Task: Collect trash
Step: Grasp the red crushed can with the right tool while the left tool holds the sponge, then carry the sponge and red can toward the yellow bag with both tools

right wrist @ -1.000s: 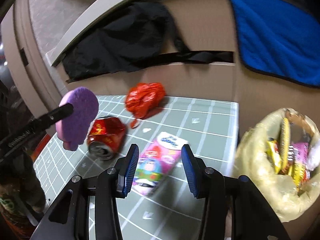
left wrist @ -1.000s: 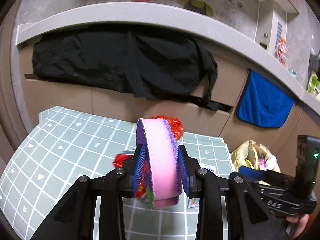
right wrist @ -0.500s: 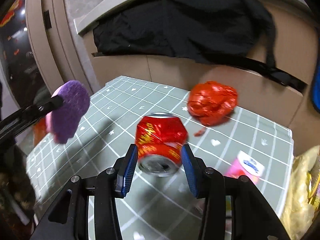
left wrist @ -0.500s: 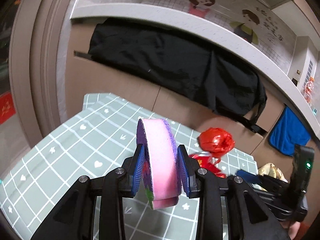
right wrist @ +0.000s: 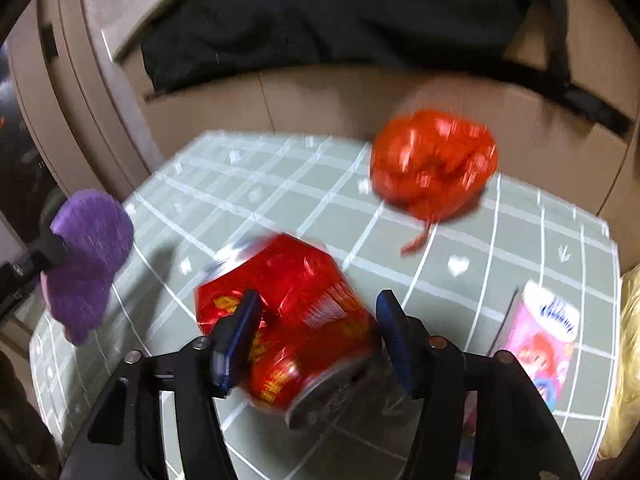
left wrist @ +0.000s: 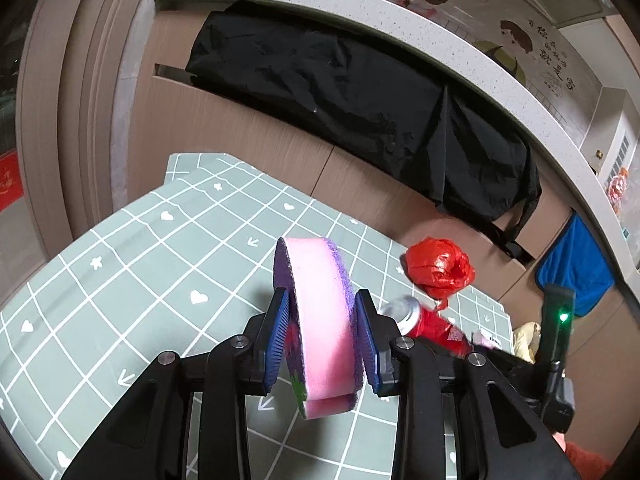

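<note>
My left gripper point(left wrist: 322, 334) is shut on a pink and purple sponge point(left wrist: 320, 320) and holds it above the green checked table point(left wrist: 160, 248). In the right wrist view the sponge point(right wrist: 86, 256) hangs at the far left. My right gripper point(right wrist: 320, 340) is open, with a dented red can point(right wrist: 292, 320) lying on its side between its fingers; the frame is blurred. The can point(left wrist: 428, 322) also shows in the left wrist view. A crumpled red plastic bag point(right wrist: 434, 164) lies behind the can, near the table's back edge. A pink tissue pack point(right wrist: 540, 336) lies to the right.
A yellow trash bag point(right wrist: 628, 360) hangs off the table's right edge. A cabinet wall with a black cloth point(left wrist: 360, 92) and a blue towel point(left wrist: 576, 268) stands right behind the table. The table's left edge point(left wrist: 24, 280) drops off near a doorway.
My right gripper has moved forward, so the red can now sits between its open fingers. My left gripper has swung left with the sponge, still shut on it.
</note>
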`<state>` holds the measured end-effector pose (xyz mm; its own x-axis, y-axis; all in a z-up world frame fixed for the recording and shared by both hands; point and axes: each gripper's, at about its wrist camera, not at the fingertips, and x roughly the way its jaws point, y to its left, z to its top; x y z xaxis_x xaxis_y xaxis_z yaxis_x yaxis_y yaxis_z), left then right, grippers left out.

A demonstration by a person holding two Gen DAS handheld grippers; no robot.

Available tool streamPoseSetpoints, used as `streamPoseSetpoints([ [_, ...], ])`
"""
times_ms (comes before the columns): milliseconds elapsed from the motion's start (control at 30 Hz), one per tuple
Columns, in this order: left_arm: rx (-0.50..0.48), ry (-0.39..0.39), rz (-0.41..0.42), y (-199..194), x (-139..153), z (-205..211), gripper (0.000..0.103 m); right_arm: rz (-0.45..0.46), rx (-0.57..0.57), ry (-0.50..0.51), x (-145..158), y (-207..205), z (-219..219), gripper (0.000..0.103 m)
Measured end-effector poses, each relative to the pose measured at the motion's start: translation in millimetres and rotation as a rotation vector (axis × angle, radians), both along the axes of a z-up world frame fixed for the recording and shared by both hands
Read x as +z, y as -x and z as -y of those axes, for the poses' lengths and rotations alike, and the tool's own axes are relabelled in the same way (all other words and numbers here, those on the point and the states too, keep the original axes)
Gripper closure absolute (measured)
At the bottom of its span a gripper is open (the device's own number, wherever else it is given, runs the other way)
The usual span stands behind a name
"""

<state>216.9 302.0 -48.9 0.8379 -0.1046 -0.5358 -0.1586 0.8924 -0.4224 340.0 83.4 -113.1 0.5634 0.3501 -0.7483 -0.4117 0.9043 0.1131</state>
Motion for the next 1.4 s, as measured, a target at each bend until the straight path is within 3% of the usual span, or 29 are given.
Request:
streamPoseSetpoints([
  [133, -0.015, -0.002, -0.017, -2, -5, 4, 0.069, -0.016, 0.012, -0.021, -6, 5, 2, 0.041],
  [333, -0.046, -0.011, -0.027, -3, -6, 16, 0.069, -0.003, 0.062, 0.002, 4, 17, 8, 0.045],
  [700, -0.145, -0.074, 0.013, -9, 22, 73, 0.069, 0.142, 0.079, -0.017, 61, 45, 54, 0.048],
  [800, -0.159, -0.087, 0.015, -9, 25, 86, 0.069, 0.142, 0.086, -0.029, 66, 48, 64, 0.048],
  [1233, -0.302, -0.098, -0.132, -5, -15, 137, 0.069, 0.047, 0.073, -0.014, 27, 82, 125, 0.046],
  [1400, -0.312, -0.126, -0.131, -3, -16, 149, 0.069, -0.029, 0.042, -0.055, 4, 85, 141, 0.046],
])
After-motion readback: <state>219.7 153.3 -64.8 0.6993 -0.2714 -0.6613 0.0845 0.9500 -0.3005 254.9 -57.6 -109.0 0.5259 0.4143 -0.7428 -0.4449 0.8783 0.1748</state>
